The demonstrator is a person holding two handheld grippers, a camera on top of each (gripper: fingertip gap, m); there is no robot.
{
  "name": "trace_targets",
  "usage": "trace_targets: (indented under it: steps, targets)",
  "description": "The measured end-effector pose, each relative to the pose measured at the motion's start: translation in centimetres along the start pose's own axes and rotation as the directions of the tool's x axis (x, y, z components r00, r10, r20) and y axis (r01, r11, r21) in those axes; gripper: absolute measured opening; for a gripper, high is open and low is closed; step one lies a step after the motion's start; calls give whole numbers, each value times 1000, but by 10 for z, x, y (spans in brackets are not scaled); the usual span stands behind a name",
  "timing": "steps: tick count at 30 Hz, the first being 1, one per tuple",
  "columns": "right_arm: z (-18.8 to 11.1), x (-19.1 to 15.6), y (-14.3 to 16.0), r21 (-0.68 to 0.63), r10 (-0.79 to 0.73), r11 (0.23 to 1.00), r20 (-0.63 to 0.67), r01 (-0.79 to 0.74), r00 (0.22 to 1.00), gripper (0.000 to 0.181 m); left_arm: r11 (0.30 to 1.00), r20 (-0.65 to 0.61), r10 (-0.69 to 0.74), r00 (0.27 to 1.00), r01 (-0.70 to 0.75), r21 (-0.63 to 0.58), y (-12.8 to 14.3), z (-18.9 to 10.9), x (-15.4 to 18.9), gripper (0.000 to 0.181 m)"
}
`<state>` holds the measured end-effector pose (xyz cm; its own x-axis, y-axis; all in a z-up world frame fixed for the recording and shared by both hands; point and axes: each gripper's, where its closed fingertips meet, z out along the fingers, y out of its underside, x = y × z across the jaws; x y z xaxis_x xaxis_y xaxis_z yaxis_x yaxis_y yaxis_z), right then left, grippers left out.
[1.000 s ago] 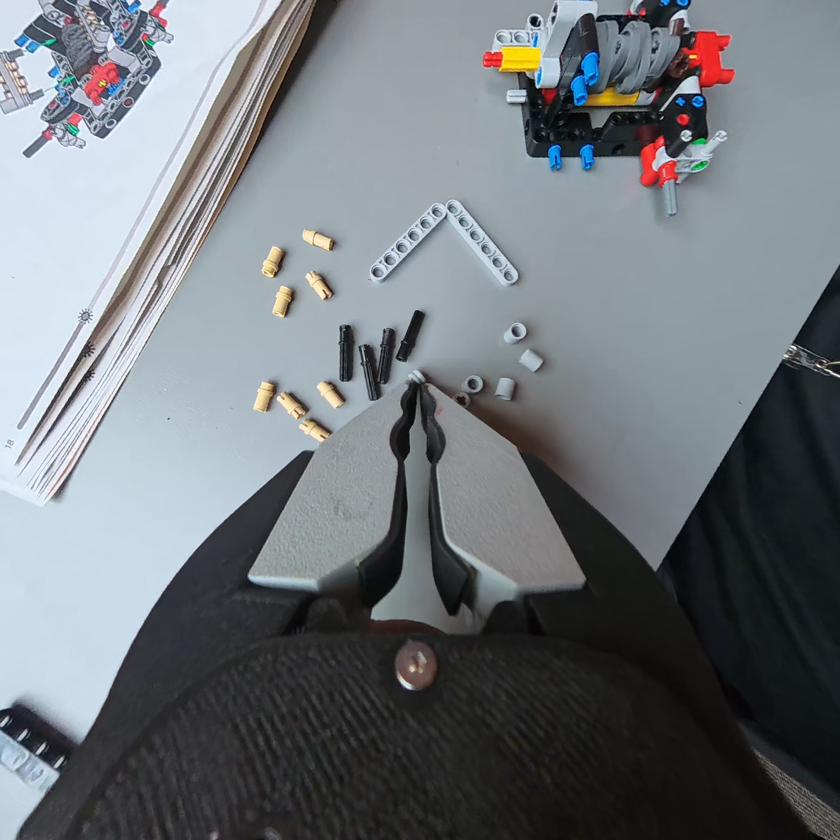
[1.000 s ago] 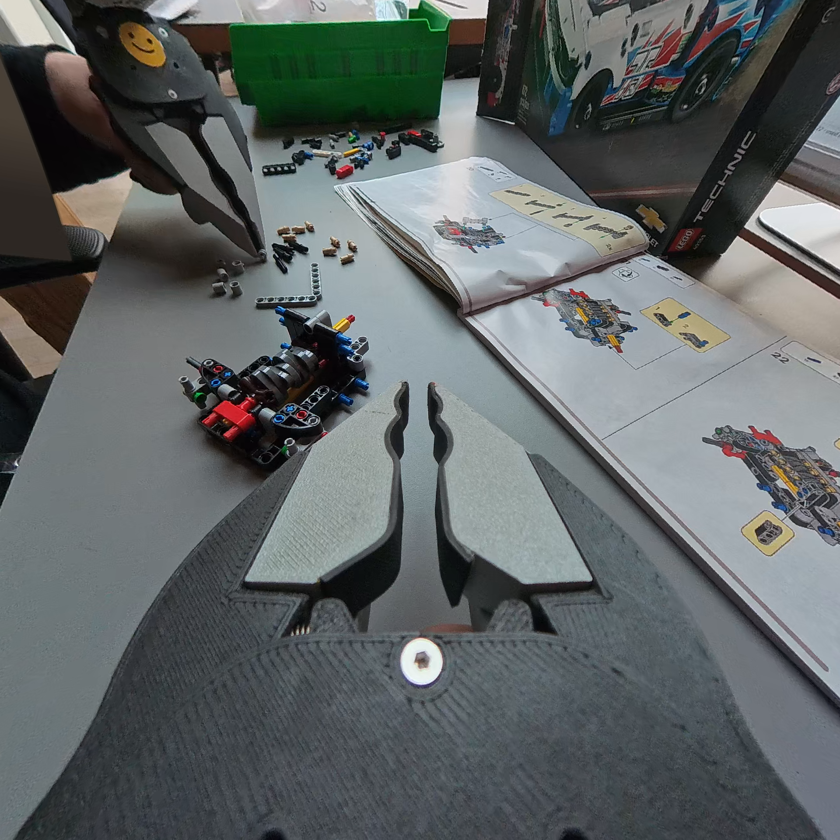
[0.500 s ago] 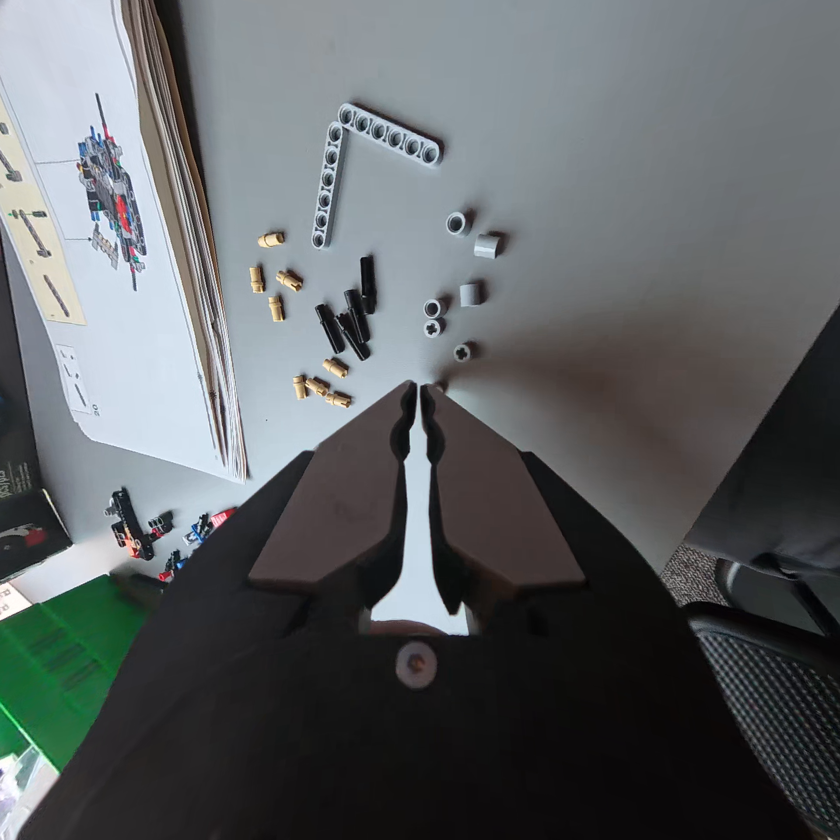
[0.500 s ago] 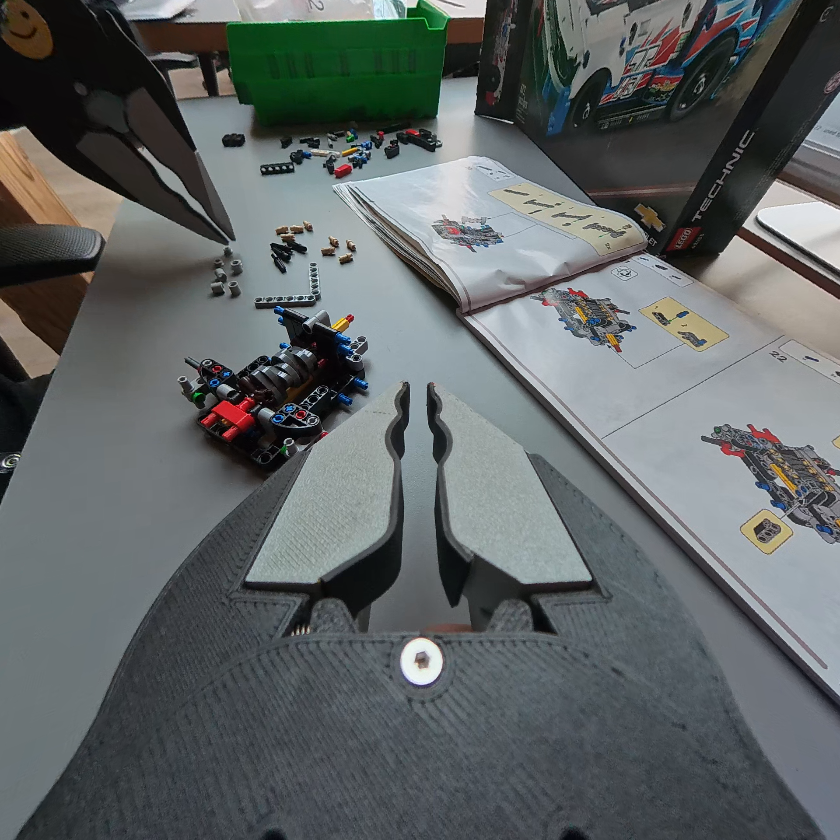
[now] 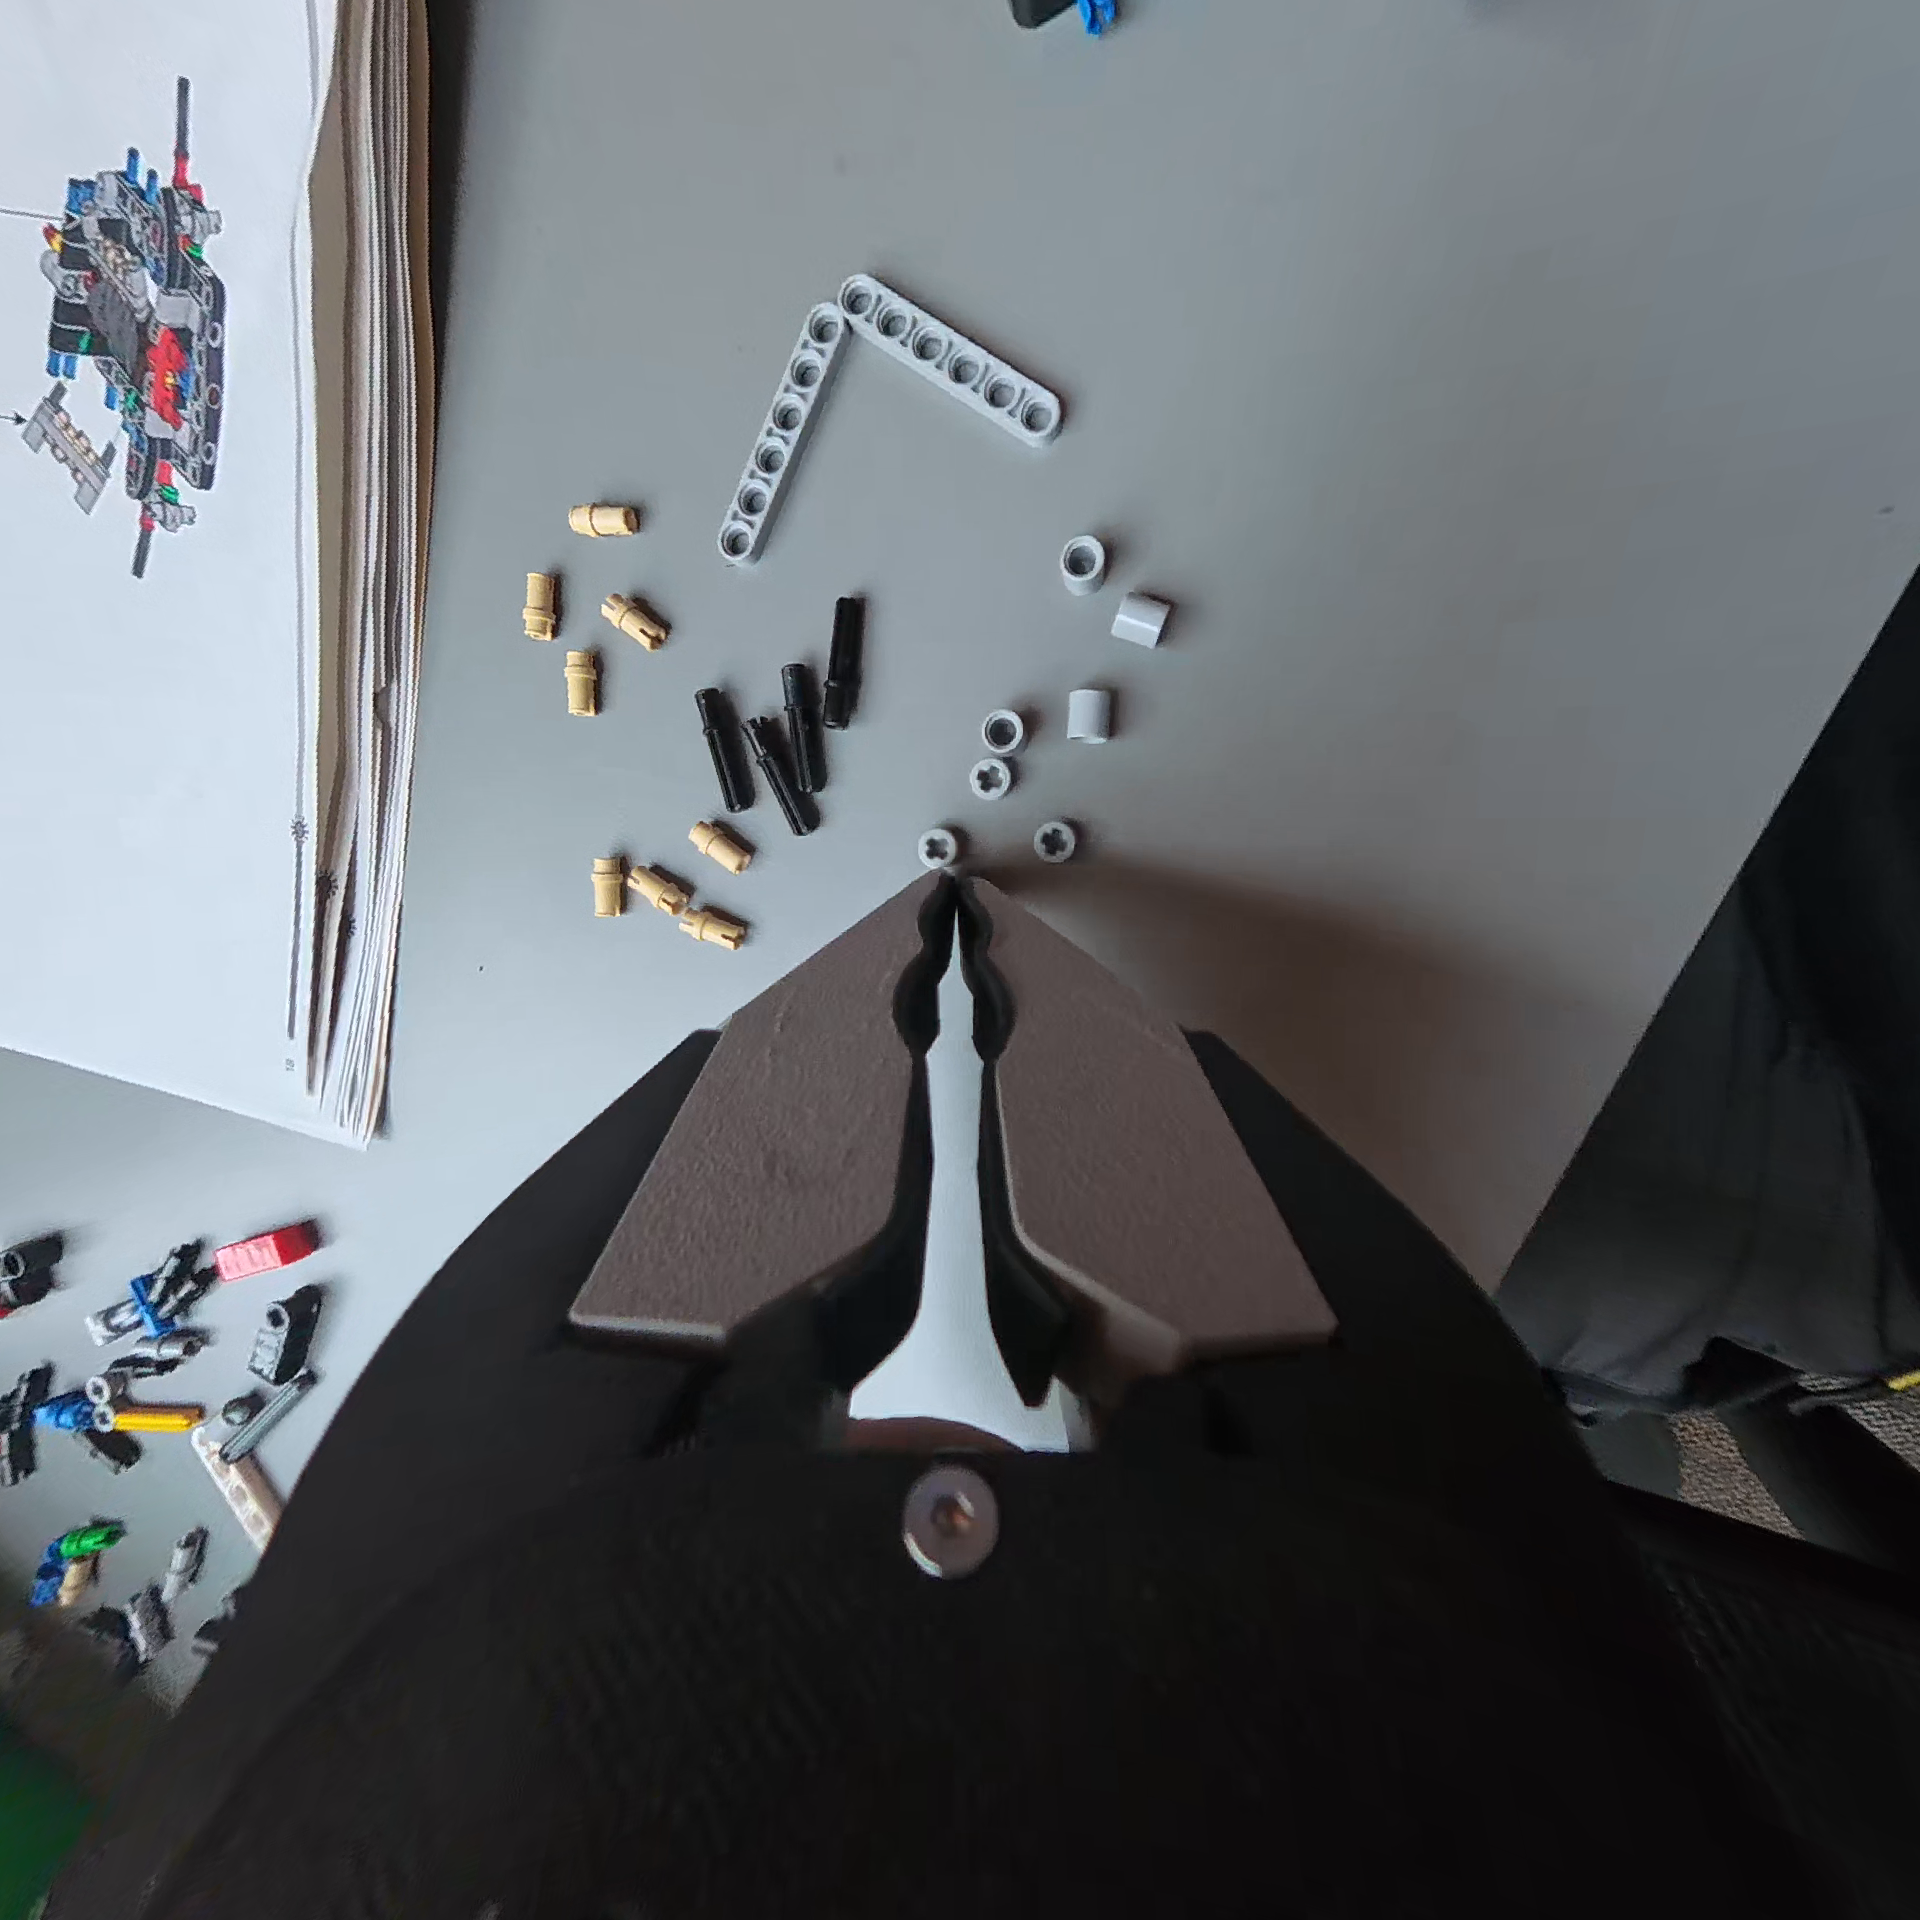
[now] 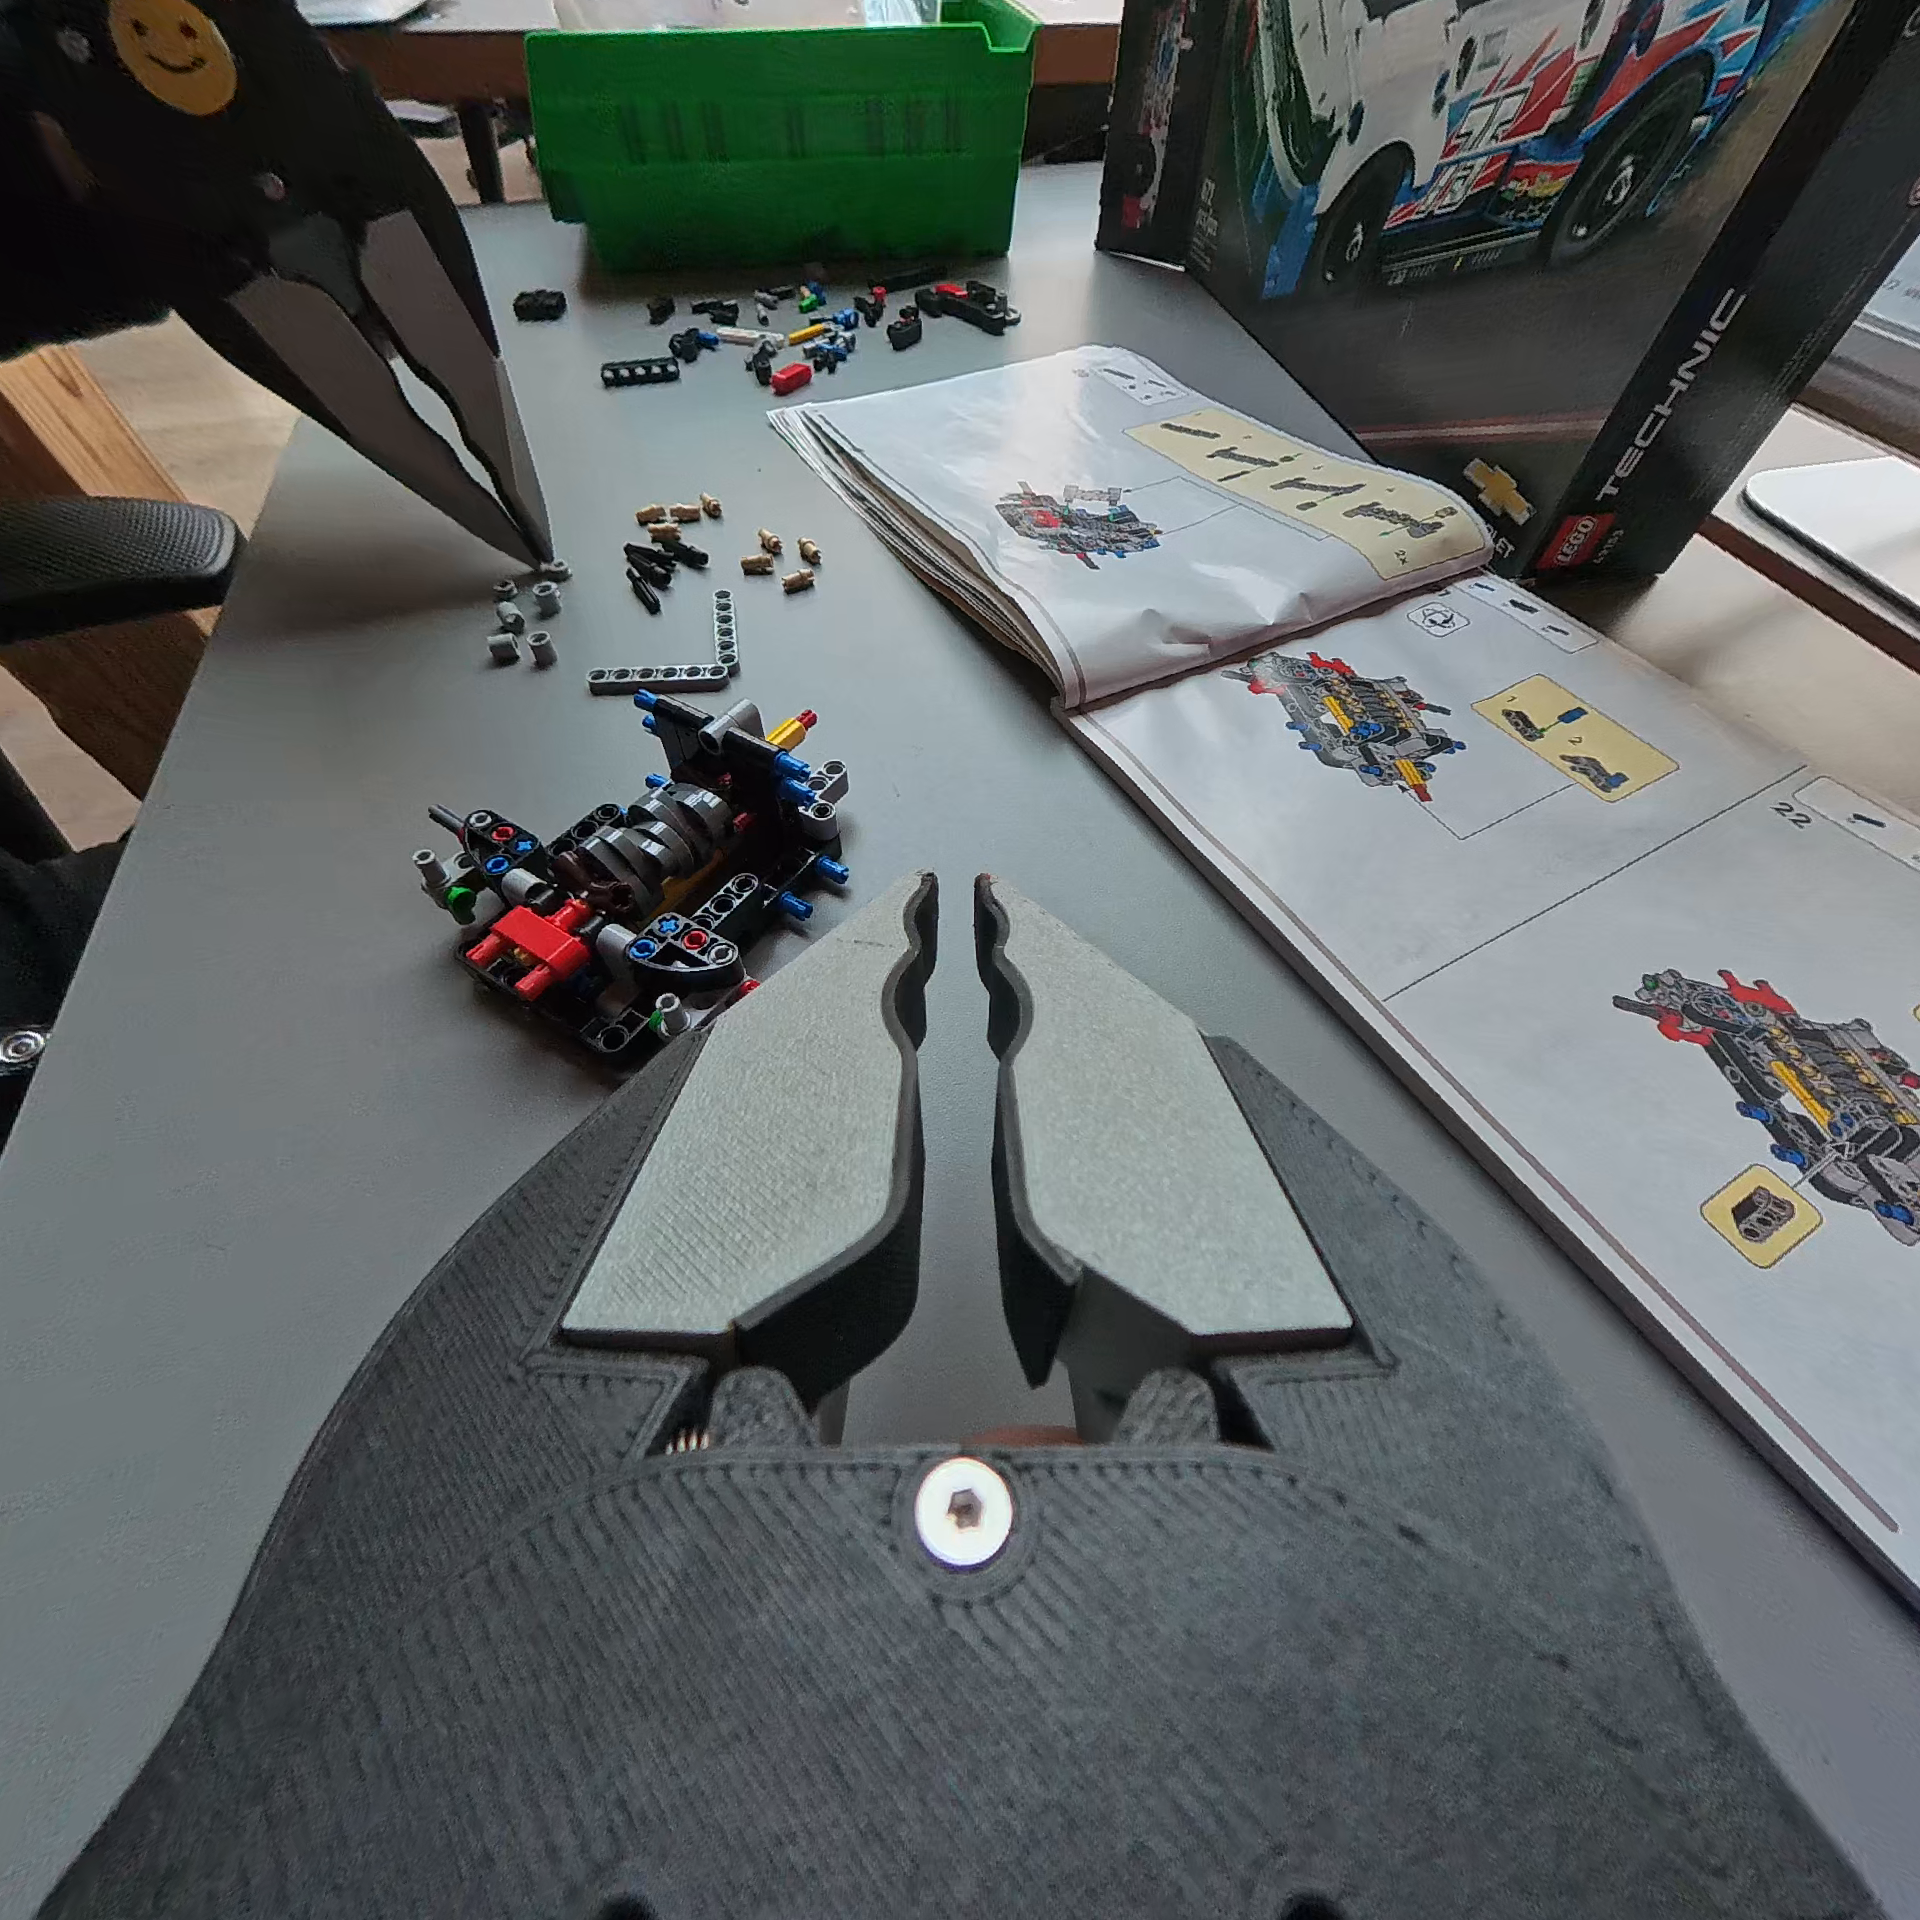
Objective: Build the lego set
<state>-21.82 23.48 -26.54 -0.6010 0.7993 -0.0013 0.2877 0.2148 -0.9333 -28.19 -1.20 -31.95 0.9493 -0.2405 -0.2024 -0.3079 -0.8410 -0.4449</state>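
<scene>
Left gripper (image 5: pixel 951 881): fingers closed tip to tip, nothing held between them. The tips stand on the grey table (image 5: pixel 1351 312) just beside a small light-grey bush with a cross hole (image 5: pixel 939 847); whether they touch it cannot be told. A second cross-hole bush (image 5: pixel 1056 840) lies just to the other side of the tips.

Right gripper (image 6: pixel 956 883): fingers parted by a narrow gap, empty, held above the table near the partly built model (image 6: pixel 634 883), not touching it.

Loose parts near the left gripper, observed from its wrist view:
- grey round bushes and sleeves (image 5: pixel 1089 715), scattered;
- four black pins (image 5: pixel 790 717), clustered;
- tan pins in two groups (image 5: pixel 592 613), (image 5: pixel 665 894);
- two light-grey perforated beams (image 5: pixel 951 372) meeting end to end in an L.

The open instruction booklet (image 6: pixel 1143 540) lies beside these parts. Beyond it stands the set's box (image 6: pixel 1507 208). A green bin (image 6: pixel 779 125) stands at the far edge of the table, with a spread of assorted small parts (image 6: pixel 810 332) in front of it.
</scene>
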Motion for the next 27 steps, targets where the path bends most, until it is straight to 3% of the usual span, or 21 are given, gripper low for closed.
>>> trace_targets:
  steps: [1, 7, 11, 13, 16, 18, 20, 23, 27]
  targets:
    - [0, 0, 0, 0, 1, 1000, 0, -1, 1000, 3, 1000, -6, -1, 1000, 1, 10, -2, 1, 1, 0]
    - [0, 1, 0, 0, 9, 1000, 4, -9, 1000, 3, 998, -37, -44, 998, 45, 41, 1, -3, 2, 5]
    - [-1, 2, -1, 6, 17, 1000, 2, -17, 1000, 4, 985, 117, -164, 980, 168, -28, 36, -17, -33, 4]
    - [-1, 2, -1, 11, 26, 1000, 3, -26, 1000, 4, 945, 221, -318, 922, 326, 1, 63, -33, -66, 4]
    - [-2, 4, -2, 19, 48, 999, 14, -48, 999, 5, 806, 311, -584, 750, 582, 110, 106, -63, -120, 5]
    - [-3, 6, -3, 31, 62, 998, 13, -63, 998, 6, 735, 330, -672, 663, 652, 186, 123, -80, -149, 4]
    - [-5, 9, -5, 48, 76, 996, 8, -76, 997, 6, 708, 355, -699, 621, 670, 224, 133, -91, -171, 3]
    - [-7, 13, -8, 71, 100, 992, -1, -100, 995, 7, 715, 380, -690, 616, 664, 219, 140, -91, -195, 3]
    - [-8, 17, -9, 82, 124, 989, -5, -123, 992, 8, 727, 322, -681, 657, 660, 190, 133, -68, -211, 2]
